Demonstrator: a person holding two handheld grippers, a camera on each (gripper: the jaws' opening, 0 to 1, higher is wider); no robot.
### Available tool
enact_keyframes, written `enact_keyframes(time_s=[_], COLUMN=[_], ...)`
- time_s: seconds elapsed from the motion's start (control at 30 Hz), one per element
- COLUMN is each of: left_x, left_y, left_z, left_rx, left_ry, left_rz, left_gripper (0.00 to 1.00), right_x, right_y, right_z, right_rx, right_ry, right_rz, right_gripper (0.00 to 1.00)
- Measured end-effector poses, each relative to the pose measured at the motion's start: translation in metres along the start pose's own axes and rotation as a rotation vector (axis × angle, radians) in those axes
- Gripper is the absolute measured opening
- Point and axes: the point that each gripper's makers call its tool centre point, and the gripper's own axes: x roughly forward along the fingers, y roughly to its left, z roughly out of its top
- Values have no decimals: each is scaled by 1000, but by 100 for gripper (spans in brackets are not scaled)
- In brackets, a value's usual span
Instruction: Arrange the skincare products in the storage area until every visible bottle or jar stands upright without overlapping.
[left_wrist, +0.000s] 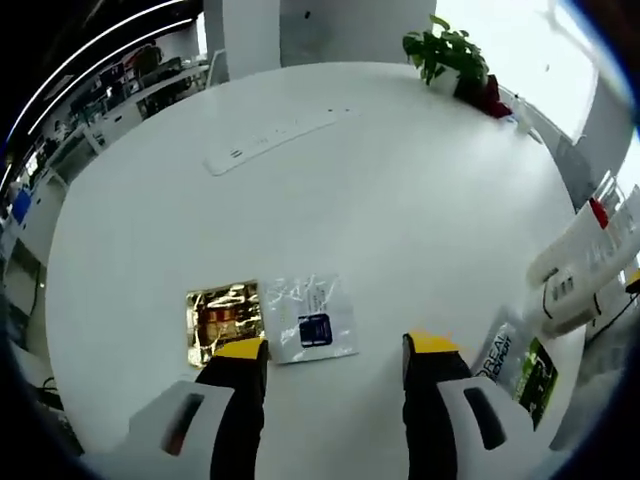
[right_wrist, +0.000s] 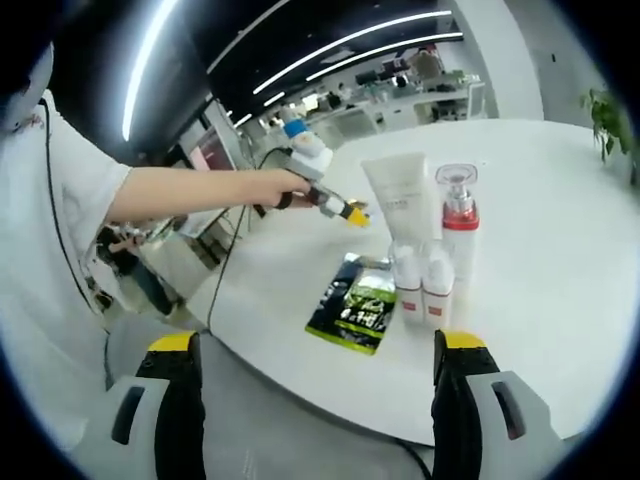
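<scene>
The left gripper (left_wrist: 335, 352) is held spread above a gold sachet (left_wrist: 223, 319) and clear sachet (left_wrist: 311, 317); the right gripper (right_wrist: 318, 364) is spread before upright bottles (right_wrist: 436, 262).

The left gripper view looks down across the white tabletop (left_wrist: 400, 200) from close above. The right gripper view faces it from beyond the edge. Both share the dark sachet (left_wrist: 520, 365) (right_wrist: 355, 300).

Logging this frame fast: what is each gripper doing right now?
Left gripper: open, holding nothing, above the white round table.
Right gripper: open, holding nothing.
</scene>
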Motion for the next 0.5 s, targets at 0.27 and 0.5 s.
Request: enact_keyframes(time_s=[0.27, 0.5], left_x=[14, 22], left_y=[8, 11], left_z=[2, 3], left_rx=[22, 49], left_ry=[24, 40], left_rz=[15, 19], left_gripper=[53, 53], right_x=[0, 0], right_y=[-2, -4], right_z=[0, 0], right_rx=[14, 24], right_ry=[-4, -4], right_rz=[-3, -8], right_gripper=[95, 96])
